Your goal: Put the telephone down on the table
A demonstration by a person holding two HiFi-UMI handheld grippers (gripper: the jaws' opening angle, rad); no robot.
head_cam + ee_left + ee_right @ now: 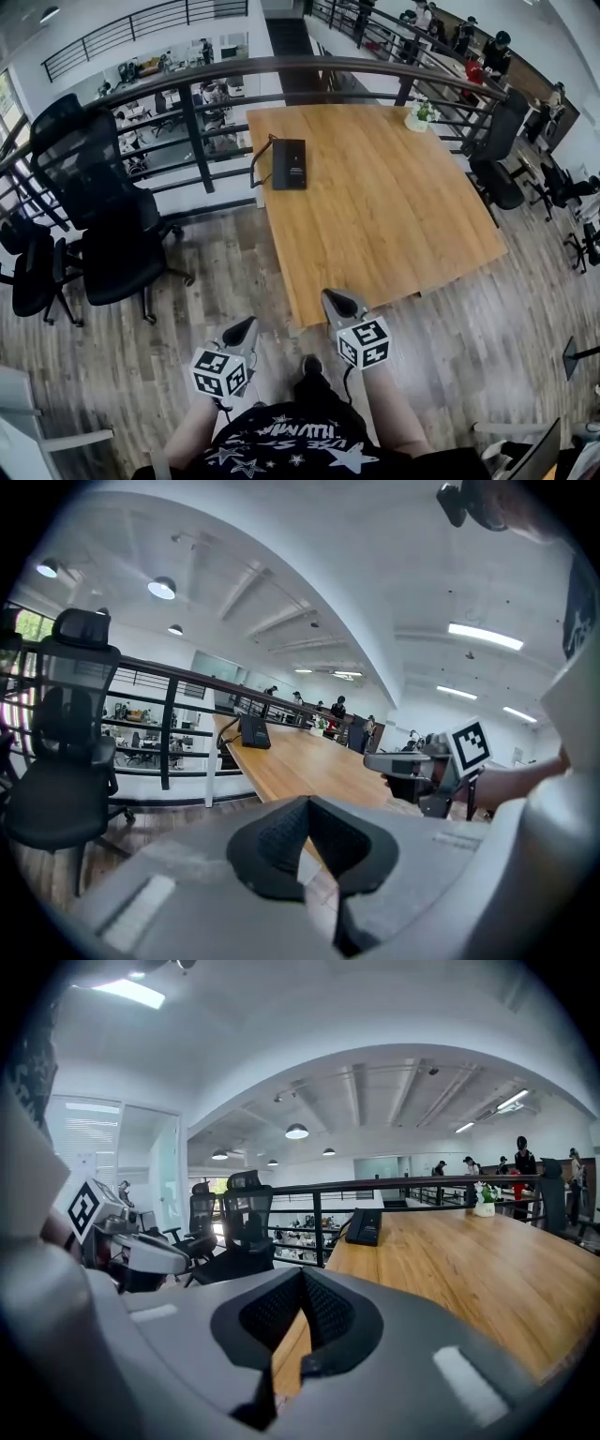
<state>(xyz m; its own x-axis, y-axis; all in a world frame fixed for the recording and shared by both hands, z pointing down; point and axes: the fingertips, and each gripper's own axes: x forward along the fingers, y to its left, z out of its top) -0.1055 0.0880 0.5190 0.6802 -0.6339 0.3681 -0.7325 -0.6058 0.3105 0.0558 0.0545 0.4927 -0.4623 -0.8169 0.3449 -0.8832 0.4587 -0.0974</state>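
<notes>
The black telephone (289,164) lies flat near the far left corner of the wooden table (394,216), its cord hanging over the left edge. It shows small in the left gripper view (253,732) and in the right gripper view (364,1226). Both grippers hover off the table's near edge, far from the phone. My left gripper (248,323) is over the floor with its jaws shut and nothing between them (307,803). My right gripper (333,298) reaches the table's near edge, also shut and empty (302,1274).
A dark metal railing (187,122) curves behind the table's far and left sides. Black office chairs (103,216) stand left of the table, another chair (497,178) stands at its right. A small potted plant (419,114) sits at the far right corner.
</notes>
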